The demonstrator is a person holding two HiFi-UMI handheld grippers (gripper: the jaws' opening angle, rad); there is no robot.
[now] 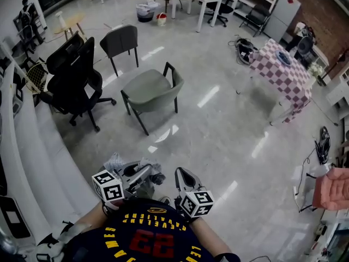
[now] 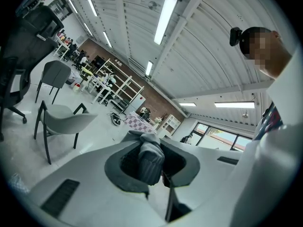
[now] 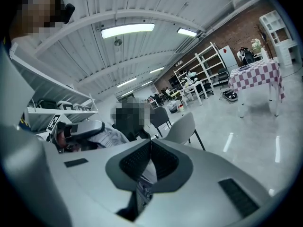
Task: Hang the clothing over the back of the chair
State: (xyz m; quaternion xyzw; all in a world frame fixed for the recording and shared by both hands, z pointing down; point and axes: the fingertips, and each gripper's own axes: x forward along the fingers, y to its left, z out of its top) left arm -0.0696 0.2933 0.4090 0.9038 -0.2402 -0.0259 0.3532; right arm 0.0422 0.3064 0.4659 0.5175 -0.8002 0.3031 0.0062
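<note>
Clothing [image 2: 150,159] sits bunched in the clenched left tongs [image 2: 152,143], its edge pinched by the right tongs [image 3: 150,150].

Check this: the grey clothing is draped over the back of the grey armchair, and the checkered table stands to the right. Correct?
Not quite. The grey clothing is not on the grey armchair; it is bunched between the jaws of the left gripper, as the left gripper view shows. The checkered table does stand to the right.
</note>
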